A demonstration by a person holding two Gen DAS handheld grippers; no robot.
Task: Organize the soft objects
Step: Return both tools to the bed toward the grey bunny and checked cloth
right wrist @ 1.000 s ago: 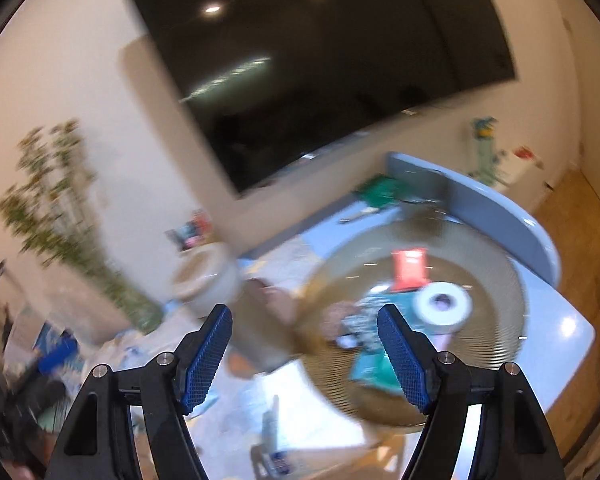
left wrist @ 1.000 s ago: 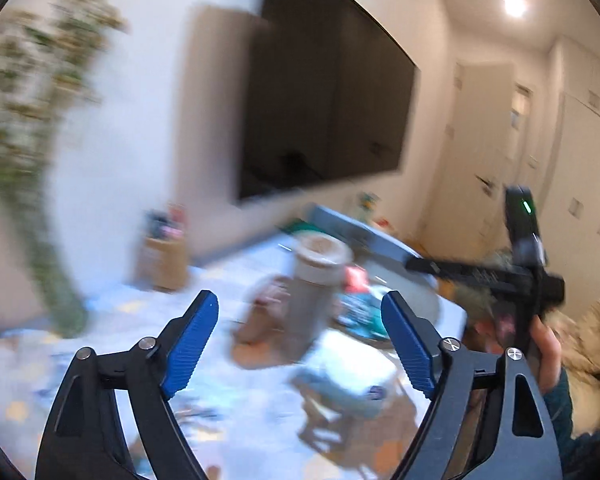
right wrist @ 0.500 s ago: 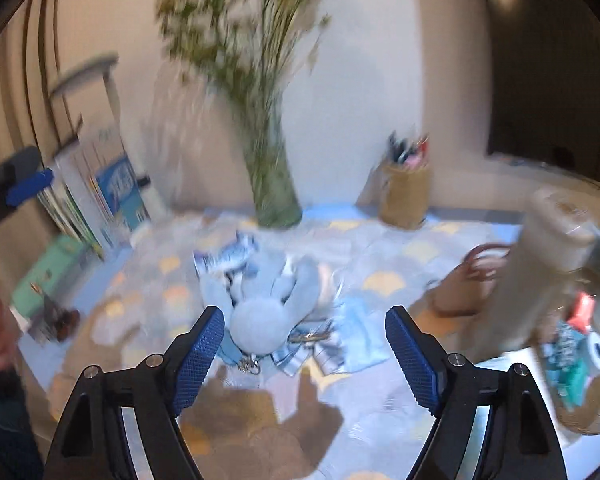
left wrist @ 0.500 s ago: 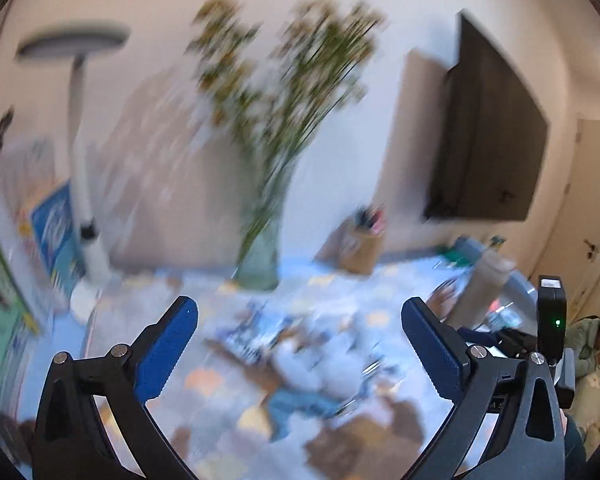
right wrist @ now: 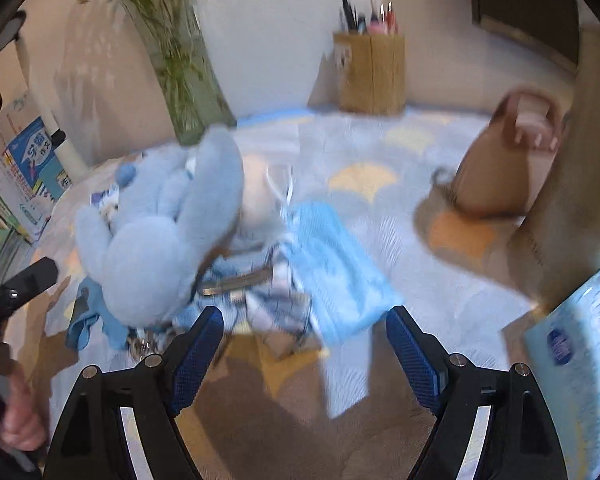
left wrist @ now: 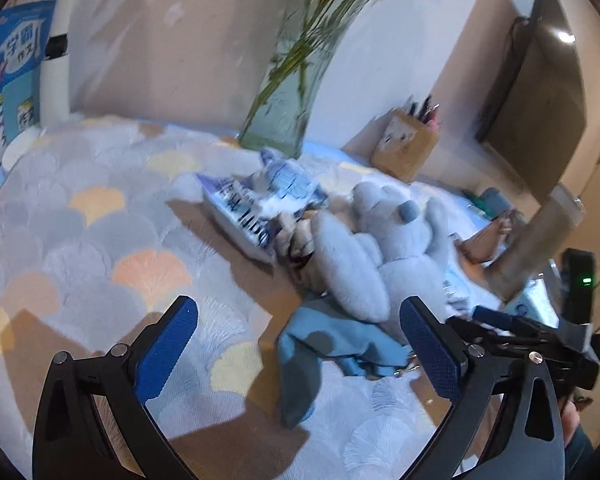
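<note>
A light blue plush toy point(left wrist: 384, 256) lies in a heap on the patterned table cover, also seen in the right wrist view point(right wrist: 160, 232). A blue cloth point(left wrist: 320, 352) lies under and in front of it. A blue face mask point(right wrist: 332, 264) and a checked cloth point(right wrist: 276, 304) lie to its right. A blue and white packet point(left wrist: 252, 204) lies behind the toy. My left gripper point(left wrist: 300, 344) is open and empty, just short of the blue cloth. My right gripper point(right wrist: 304, 352) is open and empty, just short of the checked cloth and mask.
A glass vase of green stems point(left wrist: 288, 92) stands behind the heap. A wooden pen holder point(right wrist: 372, 72) stands at the back wall. A small brown bag point(right wrist: 504, 160) and a tall grey cylinder point(left wrist: 540, 248) stand right. Books point(right wrist: 24, 168) and a white lamp post point(left wrist: 56, 60) stand left.
Both views have swung from the television and round tray down to the heap of soft things, and both grippers have come much closer to it. Both have stayed open.
</note>
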